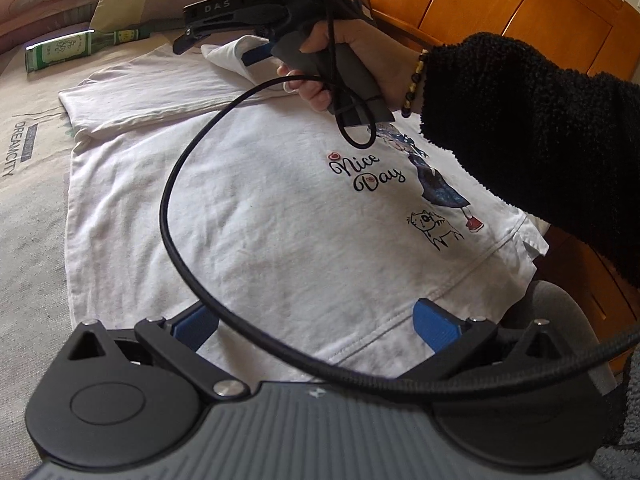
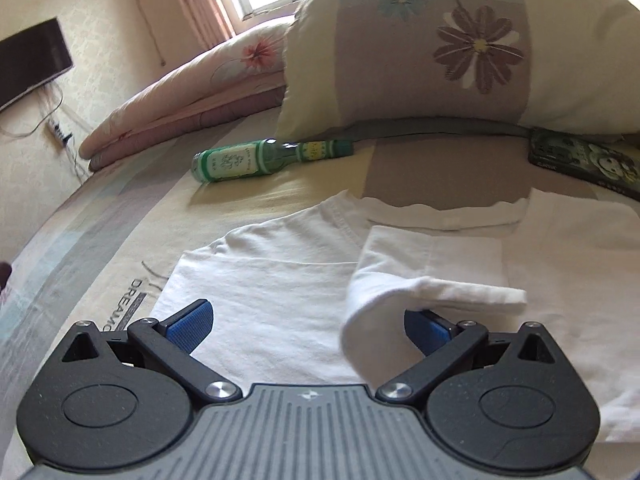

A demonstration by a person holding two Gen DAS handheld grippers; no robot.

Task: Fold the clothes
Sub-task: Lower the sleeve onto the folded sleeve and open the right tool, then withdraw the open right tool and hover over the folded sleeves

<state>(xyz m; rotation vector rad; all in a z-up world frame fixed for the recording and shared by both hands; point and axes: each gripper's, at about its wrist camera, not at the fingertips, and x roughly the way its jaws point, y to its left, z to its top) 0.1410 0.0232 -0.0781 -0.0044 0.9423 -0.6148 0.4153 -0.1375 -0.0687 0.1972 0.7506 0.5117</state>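
White T-shirt (image 1: 248, 216) flat on bed (image 1: 28, 208), print partly behind sleeve (image 1: 532, 120), left claw (image 1: 316, 326) apart, right claw (image 2: 308, 326) apart around folded shirt flap.

A green bottle (image 2: 269, 157) lies on its side on the bedsheet (image 2: 100, 248) just before a flowered pillow (image 2: 460, 48), folded quilts (image 2: 192, 92) far left, a dark case (image 2: 588, 160) far right, wooden cabinet (image 1: 500, 12) beyond.
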